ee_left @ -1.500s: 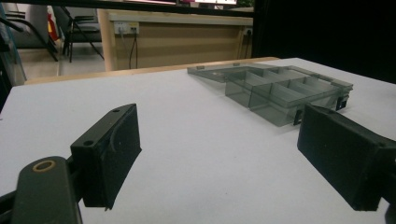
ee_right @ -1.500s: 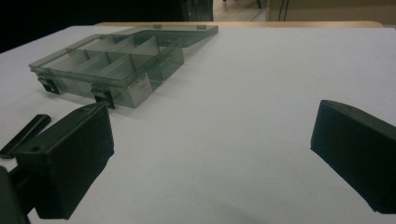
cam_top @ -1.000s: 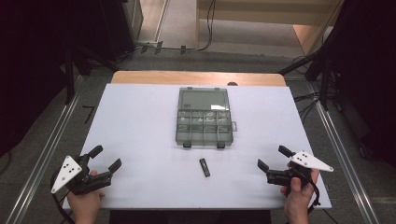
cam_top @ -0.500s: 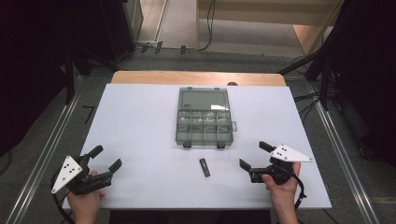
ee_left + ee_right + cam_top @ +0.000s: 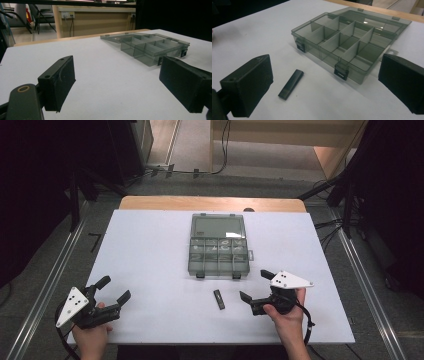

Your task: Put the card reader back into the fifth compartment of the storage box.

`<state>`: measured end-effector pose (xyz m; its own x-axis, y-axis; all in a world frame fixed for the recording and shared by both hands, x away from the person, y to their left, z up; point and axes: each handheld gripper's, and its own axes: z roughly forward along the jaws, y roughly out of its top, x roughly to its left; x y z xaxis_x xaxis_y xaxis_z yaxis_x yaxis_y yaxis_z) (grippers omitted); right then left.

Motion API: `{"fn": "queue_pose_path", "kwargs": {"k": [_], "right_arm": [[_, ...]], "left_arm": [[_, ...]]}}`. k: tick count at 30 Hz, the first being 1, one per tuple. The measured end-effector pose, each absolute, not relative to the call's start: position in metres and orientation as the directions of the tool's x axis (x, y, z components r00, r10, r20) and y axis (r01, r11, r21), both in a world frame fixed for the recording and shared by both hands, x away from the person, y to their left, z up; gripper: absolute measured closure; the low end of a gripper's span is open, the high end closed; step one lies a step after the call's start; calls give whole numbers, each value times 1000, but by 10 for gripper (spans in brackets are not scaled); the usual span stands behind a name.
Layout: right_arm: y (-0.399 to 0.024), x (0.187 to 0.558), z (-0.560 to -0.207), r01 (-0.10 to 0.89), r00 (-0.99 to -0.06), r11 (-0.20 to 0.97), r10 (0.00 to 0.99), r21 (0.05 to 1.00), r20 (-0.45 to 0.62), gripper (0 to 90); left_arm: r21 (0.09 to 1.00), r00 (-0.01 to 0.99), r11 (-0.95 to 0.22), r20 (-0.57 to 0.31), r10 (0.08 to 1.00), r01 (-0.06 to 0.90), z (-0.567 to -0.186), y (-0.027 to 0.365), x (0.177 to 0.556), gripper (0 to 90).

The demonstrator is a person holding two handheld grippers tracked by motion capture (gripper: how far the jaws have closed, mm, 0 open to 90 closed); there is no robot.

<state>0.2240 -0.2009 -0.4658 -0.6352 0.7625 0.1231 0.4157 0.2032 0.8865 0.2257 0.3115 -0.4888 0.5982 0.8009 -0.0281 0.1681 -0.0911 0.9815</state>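
My white worktop (image 5: pixel 150 250) has a smooth, matt face, with a bare light-wood strip (image 5: pixel 210 203) along its far edge. The smoky grey see-through plastic compartment box (image 5: pixel 347 40) is glossy and catches glints on its open lid. The small black flat stick (image 5: pixel 291 84) looks like satin plastic. My right hand-held gripper (image 5: pixel 332 85) has matt black plastic jaws with faint scuffs.

Place: a lab or recording room, not a home.
Bench: white bench (image 5: pixel 150 250) on a wooden top, framed by metal rails (image 5: pixel 45 290).
Floor: grey carpet with loose cables (image 5: pixel 225 150).
Background: wooden desk with wall sockets (image 5: pixel 65 15), chairs (image 5: pixel 37 15) beside it.
Surround: dark stands (image 5: pixel 75 195) and black screens.
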Motion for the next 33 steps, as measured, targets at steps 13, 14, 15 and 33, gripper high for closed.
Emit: {"fn": "queue_pose_path", "kwargs": {"k": [13,14,15,33], "right_arm": [[-172,234,-468,443,-681,262,720,857,131,0],[-170,235,-468,443,-684,267,717,856,130,0],[-168,235,-468,447,-685,269,716,853,133,0],[-143,243,-475,480,-697,318,704,817,136,131]], "left_arm": [[982,599,-91,-28,800,168,-489,311,226,139],[981,599,-93,-27,800,168,-489,311,226,139],[981,599,-94,-26,800,168,-489,311,226,139],[981,600,-95,-24,800,167,-489,311,226,139]]}}
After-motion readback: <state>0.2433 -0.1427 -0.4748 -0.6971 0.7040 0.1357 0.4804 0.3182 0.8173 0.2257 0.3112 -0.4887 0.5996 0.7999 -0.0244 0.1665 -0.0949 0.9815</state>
